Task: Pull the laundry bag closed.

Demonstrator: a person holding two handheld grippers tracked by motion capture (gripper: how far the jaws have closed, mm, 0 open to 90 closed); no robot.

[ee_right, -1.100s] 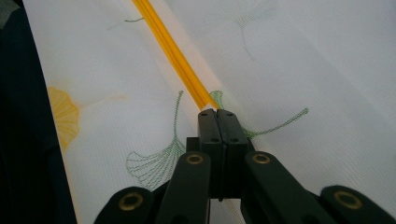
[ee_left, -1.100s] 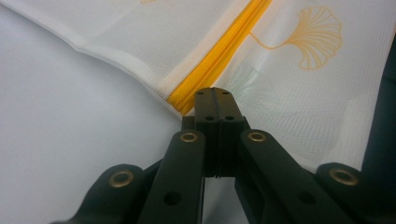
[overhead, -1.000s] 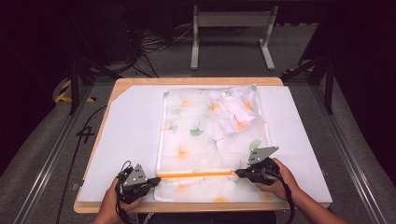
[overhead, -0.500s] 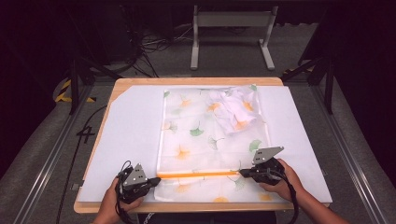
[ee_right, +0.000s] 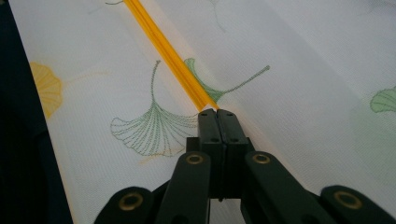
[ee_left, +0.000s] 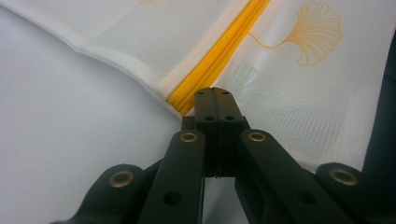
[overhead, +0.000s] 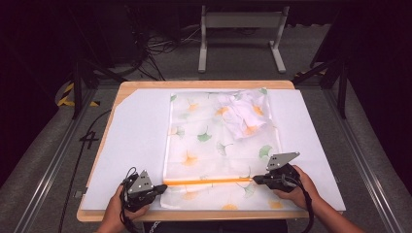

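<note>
High view: mesh bag (overhead: 221,145) lying flat mid-worktop (overhead: 141,126), white garment (overhead: 243,116) inside its far right corner. Orange zipper (overhead: 206,182) running across the bag's near end; left tool (overhead: 163,187) sitting at the zipper's left end, right tool (overhead: 255,179) at its right end.

Left gripper view: left tool (ee_left: 215,95) clenched, tip touching the zipper (ee_left: 219,51) end; pinch unclear.

Right gripper view: right tool (ee_right: 217,115) clenched at the zipper (ee_right: 170,51); whether it's pinching the pull, can't tell.

Bag looking sheer, ginkgo-printed, probably light, floppy, slippery; best gripped at the zipper tape or hem.

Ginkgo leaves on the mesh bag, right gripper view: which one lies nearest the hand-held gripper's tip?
The green outlined leaf just left of the right hand-held gripper, beside the orange zipper; the yellow leaf lies farther left.
</note>
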